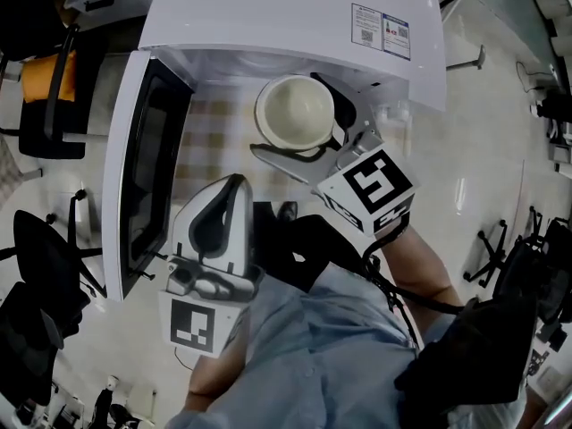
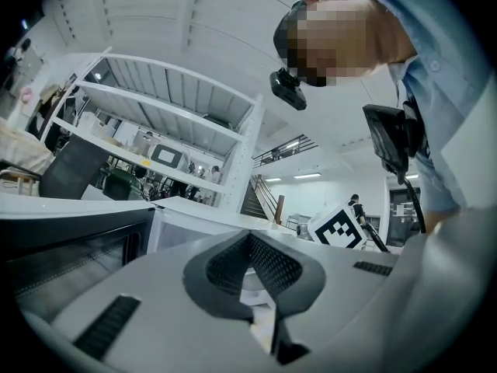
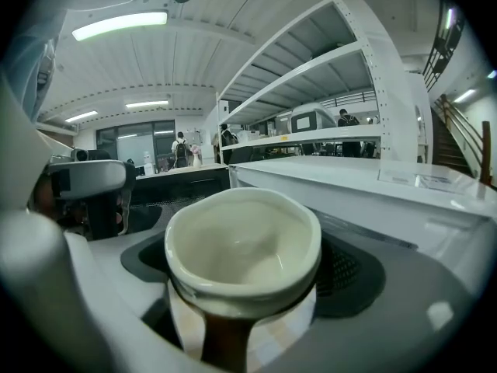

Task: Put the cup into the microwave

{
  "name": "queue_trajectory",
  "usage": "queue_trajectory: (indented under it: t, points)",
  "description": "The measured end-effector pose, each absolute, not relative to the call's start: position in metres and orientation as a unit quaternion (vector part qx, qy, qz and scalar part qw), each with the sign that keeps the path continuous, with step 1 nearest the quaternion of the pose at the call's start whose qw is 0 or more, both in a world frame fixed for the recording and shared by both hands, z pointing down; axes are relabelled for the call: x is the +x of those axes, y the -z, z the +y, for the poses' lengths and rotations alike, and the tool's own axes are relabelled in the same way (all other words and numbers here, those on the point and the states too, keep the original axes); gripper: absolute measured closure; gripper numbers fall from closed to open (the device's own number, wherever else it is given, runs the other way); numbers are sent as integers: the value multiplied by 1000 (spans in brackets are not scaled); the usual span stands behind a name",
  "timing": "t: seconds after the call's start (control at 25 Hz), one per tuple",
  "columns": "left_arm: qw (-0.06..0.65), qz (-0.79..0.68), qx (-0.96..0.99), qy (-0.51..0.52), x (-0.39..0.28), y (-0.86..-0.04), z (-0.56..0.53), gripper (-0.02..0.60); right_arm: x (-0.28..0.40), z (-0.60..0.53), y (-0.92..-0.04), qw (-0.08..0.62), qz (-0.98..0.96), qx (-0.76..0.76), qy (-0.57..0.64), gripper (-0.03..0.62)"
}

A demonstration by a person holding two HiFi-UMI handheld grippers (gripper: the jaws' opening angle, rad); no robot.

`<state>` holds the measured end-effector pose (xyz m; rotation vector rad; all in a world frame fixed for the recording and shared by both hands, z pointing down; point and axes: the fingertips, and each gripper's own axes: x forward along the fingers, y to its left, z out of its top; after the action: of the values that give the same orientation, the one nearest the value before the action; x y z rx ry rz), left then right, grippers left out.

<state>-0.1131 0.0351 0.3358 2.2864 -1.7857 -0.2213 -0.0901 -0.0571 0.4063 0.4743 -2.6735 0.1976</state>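
A cream cup [image 1: 295, 113] is held upright in front of the white microwave [image 1: 295, 16], just outside its opening. My right gripper [image 1: 308, 134] is shut on the cup, one jaw on each side of its wall. In the right gripper view the cup [image 3: 245, 243] fills the middle between the jaws of the right gripper [image 3: 248, 290], and the microwave [image 3: 373, 177] lies right behind it. The microwave door [image 1: 143, 168] stands swung open to the left. My left gripper [image 1: 234, 184] is shut on nothing, below and left of the cup, beside the door. The left gripper [image 2: 250, 239] points toward the microwave [image 2: 194, 216].
A checked cloth [image 1: 210, 128] covers the table under the cup. Black office chairs stand at the left [image 1: 45, 266] and the right [image 1: 514, 257]. An orange-backed chair [image 1: 45, 79] is at the upper left. The open door [image 2: 70, 239] hems in the left side.
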Motion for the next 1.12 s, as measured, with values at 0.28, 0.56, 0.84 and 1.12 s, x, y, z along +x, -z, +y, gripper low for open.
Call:
queue_trajectory:
  t: [0.28, 0.56, 0.84, 1.12]
  points:
    - [120, -607, 782, 77, -126, -348, 19, 577, -100, -71, -433, 217, -956, 180, -83, 69]
    - [135, -607, 779, 76, -136, -364, 6, 577, -111, -87, -457, 226, -953, 184, -88, 69]
    - [131, -591, 793, 68, -136, -374, -3, 577, -119, -107, -473, 234, -947, 196, -101, 69]
    - [130, -580, 803, 45, -133, -375, -23, 577, -120, -124, -490, 241, -943, 205, -101, 69]
